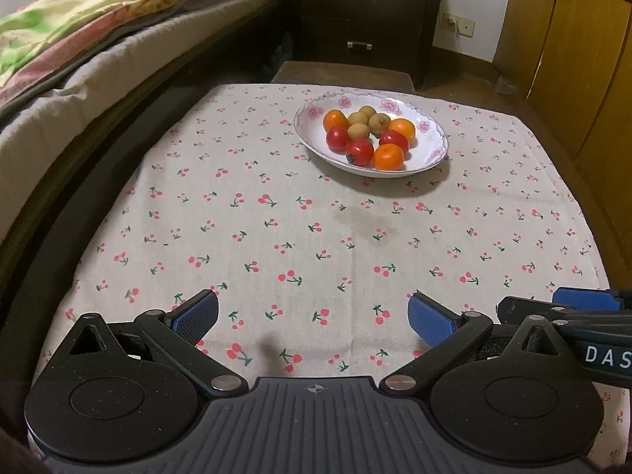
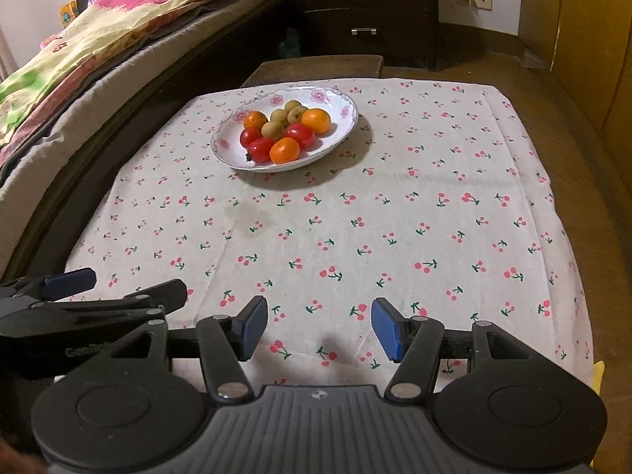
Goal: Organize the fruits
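A white plate with pink flowers [image 1: 428,138] [image 2: 231,156] stands at the far side of the table on the cherry-print cloth [image 1: 316,237] [image 2: 355,229]. It holds red tomatoes [image 1: 359,152] [image 2: 260,149], oranges [image 1: 389,157] [image 2: 284,150] and small brownish fruits [image 1: 358,130] [image 2: 272,127]. My left gripper [image 1: 314,316] hovers open over the near edge with nothing between its blue pads. My right gripper [image 2: 320,328] is open and empty too, beside the left one. Each gripper shows at the edge of the other's view.
A bed with a colourful quilt [image 1: 98,12] [image 2: 118,19] runs along the left of the table. A dark drawer chest [image 1: 363,19] [image 2: 367,12] stands behind it, and wooden cupboard doors [image 1: 572,39] are on the right.
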